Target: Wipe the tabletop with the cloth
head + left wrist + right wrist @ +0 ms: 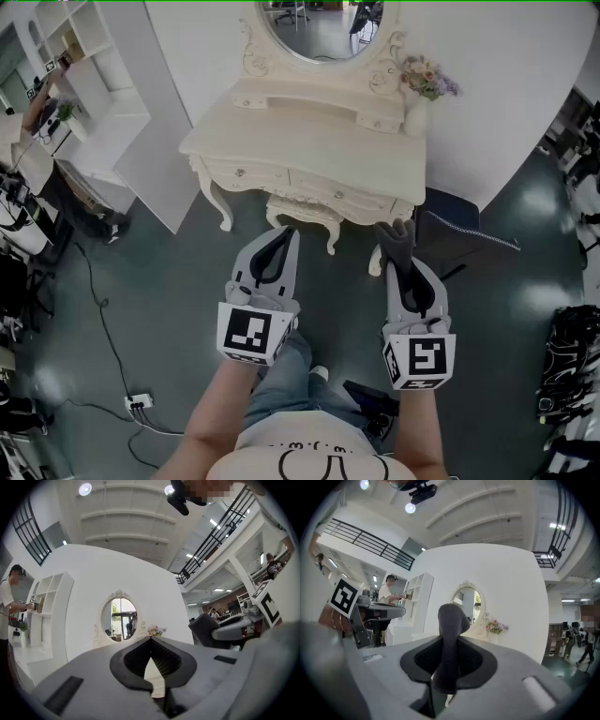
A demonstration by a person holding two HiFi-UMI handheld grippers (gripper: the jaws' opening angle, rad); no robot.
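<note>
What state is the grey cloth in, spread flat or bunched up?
Bunched up: the cloth stands as a narrow wad pinched in the right gripper.

Cream dressing table [309, 141], its carved trim the same ivory, set off by a white wall [487, 84] and a dark grey-green floor [159, 309]. The flowers [428, 77] are pastel pink, yellow and lilac, their vase [415, 117] white. Left gripper [287, 231] and right gripper [401, 261] are pale grey with black ribbed pads [161, 660]. Each marker cube [251, 333] is white with black square patterns. The cloth [396, 240] is charcoal grey. The shelving [94, 56] is white. The person's jeans [281, 375] are blue and the shirt [309, 459] is white with a black line drawing.
</note>
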